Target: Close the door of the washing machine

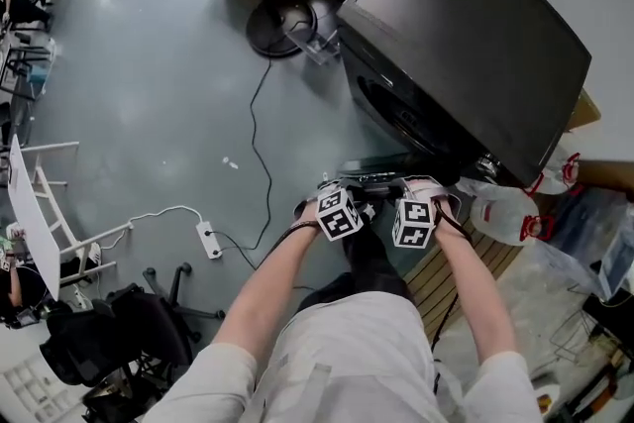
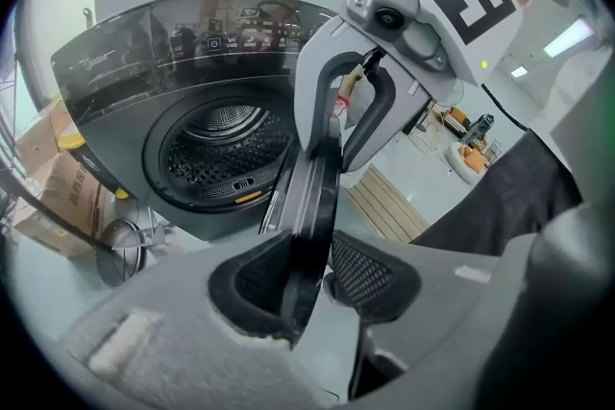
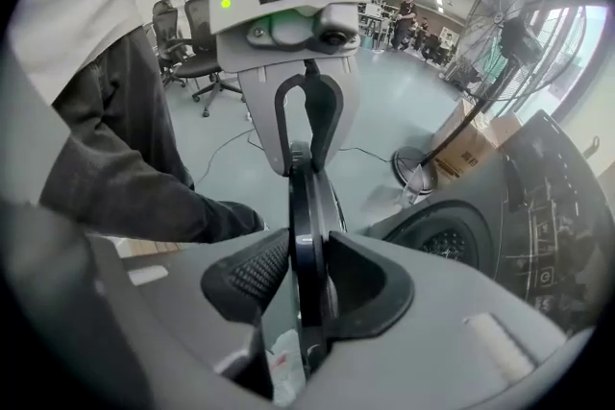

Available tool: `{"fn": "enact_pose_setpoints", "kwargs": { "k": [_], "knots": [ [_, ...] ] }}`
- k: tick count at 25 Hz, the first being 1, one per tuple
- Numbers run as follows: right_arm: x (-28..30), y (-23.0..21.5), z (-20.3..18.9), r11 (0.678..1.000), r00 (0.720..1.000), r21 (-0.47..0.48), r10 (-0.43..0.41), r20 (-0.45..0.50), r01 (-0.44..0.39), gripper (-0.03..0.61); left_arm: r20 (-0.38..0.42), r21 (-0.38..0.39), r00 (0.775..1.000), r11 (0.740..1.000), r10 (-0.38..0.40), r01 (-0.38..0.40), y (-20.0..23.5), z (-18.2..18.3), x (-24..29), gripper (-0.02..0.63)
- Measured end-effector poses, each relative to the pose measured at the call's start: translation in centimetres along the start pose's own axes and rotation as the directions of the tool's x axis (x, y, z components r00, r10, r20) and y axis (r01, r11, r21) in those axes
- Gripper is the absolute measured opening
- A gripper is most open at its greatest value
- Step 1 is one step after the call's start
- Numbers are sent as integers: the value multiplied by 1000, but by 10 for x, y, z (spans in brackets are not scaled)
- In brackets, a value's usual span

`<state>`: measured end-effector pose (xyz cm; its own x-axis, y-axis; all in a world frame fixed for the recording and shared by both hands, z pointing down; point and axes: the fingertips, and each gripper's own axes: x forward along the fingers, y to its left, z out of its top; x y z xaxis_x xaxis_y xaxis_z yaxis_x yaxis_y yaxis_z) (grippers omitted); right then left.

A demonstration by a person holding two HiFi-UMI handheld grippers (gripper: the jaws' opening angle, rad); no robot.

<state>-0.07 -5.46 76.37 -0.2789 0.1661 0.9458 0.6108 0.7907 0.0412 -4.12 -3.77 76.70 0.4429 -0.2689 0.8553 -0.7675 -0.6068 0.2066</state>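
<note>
The dark front-loading washing machine [image 1: 475,45] stands at the upper right with its drum opening [image 1: 396,109] uncovered. Its round door [image 1: 371,175] hangs open towards me, edge-on. My left gripper [image 1: 342,198] and right gripper [image 1: 411,203] sit side by side at the door's free edge. In the left gripper view the door rim [image 2: 312,206] runs between the left gripper's [image 2: 312,278] pads, with the perforated drum [image 2: 221,149] behind. In the right gripper view the same rim [image 3: 306,206] is pinched by the right gripper [image 3: 306,278]. Each gripper shows facing the other across the door.
A standing fan's round base [image 1: 280,23] and its cable [image 1: 260,144] lie left of the machine. A power strip [image 1: 209,240] is on the floor. A plastic jug [image 1: 505,210] and slatted wooden pallet [image 1: 466,263] are right of my legs. Office chairs [image 1: 109,342] stand at lower left.
</note>
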Motion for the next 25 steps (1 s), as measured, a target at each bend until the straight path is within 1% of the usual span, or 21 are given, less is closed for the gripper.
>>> {"fn": "enact_pose_setpoints", "kwargs": {
  "k": [5,9,12,16,18,23,25],
  "knots": [
    [-1,-20,0,998,1000,67,-13,14,12,132,-2,32,1000,999,-8,8,21,8,-2,130],
    [4,-32,0,988,999,149,-46,12,44,132,-35,55,999,998,-27,28,33,9,3,132],
    [5,-40,3,981,998,185,-59,5,57,133,-49,61,998,998,-26,29,43,9,2,135],
    [1,-49,0,974,998,217,-59,5,56,133,-40,74,999,997,-24,27,54,16,2,138],
    [2,-57,1,967,997,242,-75,0,73,133,-34,93,999,995,-35,38,62,17,1,140],
    [4,-79,4,942,993,315,-112,-38,118,135,-11,132,998,989,-70,71,84,25,-3,143],
    [5,-85,-2,929,992,349,-109,-70,126,137,5,146,997,986,-82,81,91,32,-2,143]
  ]
}}
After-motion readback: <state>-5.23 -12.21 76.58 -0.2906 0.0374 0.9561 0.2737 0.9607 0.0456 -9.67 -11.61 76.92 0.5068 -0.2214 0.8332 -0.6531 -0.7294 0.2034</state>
